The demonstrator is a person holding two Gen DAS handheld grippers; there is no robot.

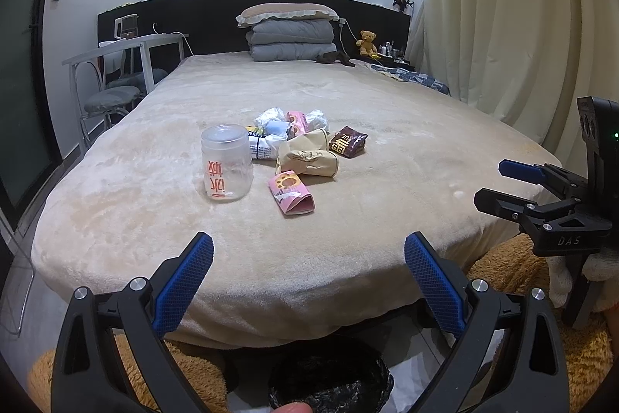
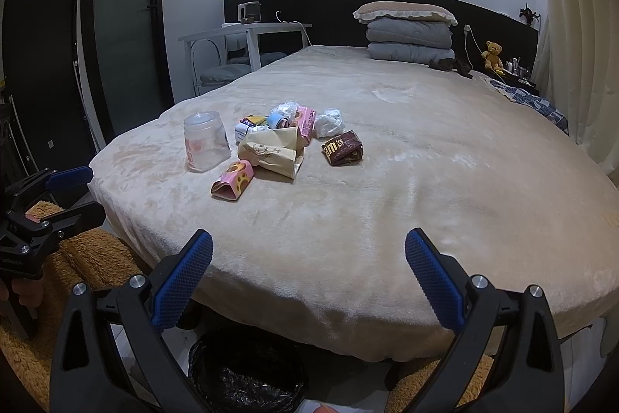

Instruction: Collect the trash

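above the bed's edge (image 1: 271,297), left gripper (image 1: 308,260) and right gripper (image 2: 308,260) gape wide, holding nothing.

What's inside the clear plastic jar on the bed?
The jar stands upright on the blanket, and nothing shows through its frosted wall. Red lettering covers part of the front, so something small behind it could go unseen.

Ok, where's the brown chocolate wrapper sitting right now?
The brown chocolate wrapper lies on the bed at the right edge of the trash pile, just right of the tan paper bag and in front of a crumpled white wrapper.
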